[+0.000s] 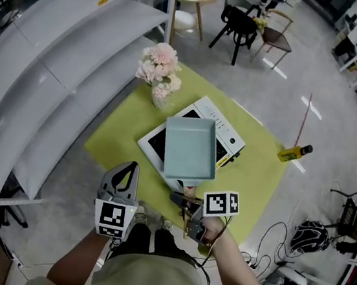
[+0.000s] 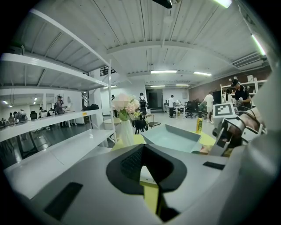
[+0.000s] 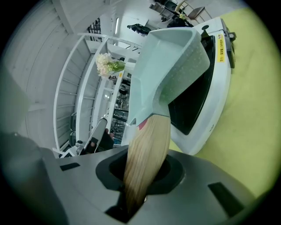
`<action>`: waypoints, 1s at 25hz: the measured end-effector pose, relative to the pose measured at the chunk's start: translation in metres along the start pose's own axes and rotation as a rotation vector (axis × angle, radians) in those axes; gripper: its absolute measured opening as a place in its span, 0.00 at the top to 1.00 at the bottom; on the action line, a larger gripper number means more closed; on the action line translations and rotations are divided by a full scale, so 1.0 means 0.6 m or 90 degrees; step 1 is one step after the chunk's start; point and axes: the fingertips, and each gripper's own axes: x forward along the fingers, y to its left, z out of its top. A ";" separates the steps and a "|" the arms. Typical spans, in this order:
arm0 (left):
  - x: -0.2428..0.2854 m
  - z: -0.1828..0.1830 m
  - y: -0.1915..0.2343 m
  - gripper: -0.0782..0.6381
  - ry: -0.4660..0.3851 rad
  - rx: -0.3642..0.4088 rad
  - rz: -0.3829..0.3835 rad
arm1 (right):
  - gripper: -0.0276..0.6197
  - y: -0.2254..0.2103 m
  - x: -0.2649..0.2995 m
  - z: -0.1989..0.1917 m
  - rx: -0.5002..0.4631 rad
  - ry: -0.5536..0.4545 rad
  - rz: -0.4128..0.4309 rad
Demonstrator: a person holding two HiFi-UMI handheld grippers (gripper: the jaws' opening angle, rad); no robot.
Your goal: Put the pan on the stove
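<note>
A pale blue square pan (image 1: 191, 148) with a wooden handle (image 1: 188, 191) is over the black glass of the white stove (image 1: 228, 133) on the yellow-green table (image 1: 252, 174). I cannot tell whether its base touches the glass. My right gripper (image 1: 184, 201) is shut on the handle (image 3: 147, 154) at the table's near edge. In the right gripper view the pan (image 3: 171, 66) stands slightly tilted over the stove (image 3: 210, 105). My left gripper (image 1: 131, 168) hangs shut and empty off the table's near-left corner. From the left gripper view the pan (image 2: 175, 137) shows ahead to the right.
A vase of pink flowers (image 1: 160, 71) stands on the table's far-left corner, close to the stove. White shelves (image 1: 55, 90) run along the left. A yellow bottle (image 1: 293, 152) lies on the floor to the right, and cables trail at the lower right.
</note>
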 end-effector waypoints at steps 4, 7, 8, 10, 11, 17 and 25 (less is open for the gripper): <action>0.008 -0.012 0.001 0.88 0.016 -0.002 -0.008 | 0.86 -0.011 0.010 0.007 0.003 0.006 -0.007; 0.011 -0.021 0.004 0.88 0.027 -0.003 -0.011 | 0.86 -0.019 0.014 0.010 0.017 0.009 -0.007; 0.012 -0.022 0.006 0.88 0.029 -0.003 -0.011 | 0.86 -0.021 0.015 0.010 0.021 0.010 -0.007; 0.015 -0.025 0.008 0.88 0.033 -0.003 -0.011 | 0.86 -0.026 0.018 0.010 0.027 0.012 -0.006; 0.016 -0.026 0.009 0.88 0.034 -0.003 -0.012 | 0.86 -0.027 0.019 0.009 0.030 0.012 -0.002; 0.022 -0.026 0.010 0.88 0.038 -0.001 -0.019 | 0.85 -0.031 0.026 0.013 0.043 0.000 0.008; 0.019 -0.028 0.002 0.88 0.041 -0.001 -0.030 | 0.74 -0.027 0.023 0.019 0.046 -0.019 0.037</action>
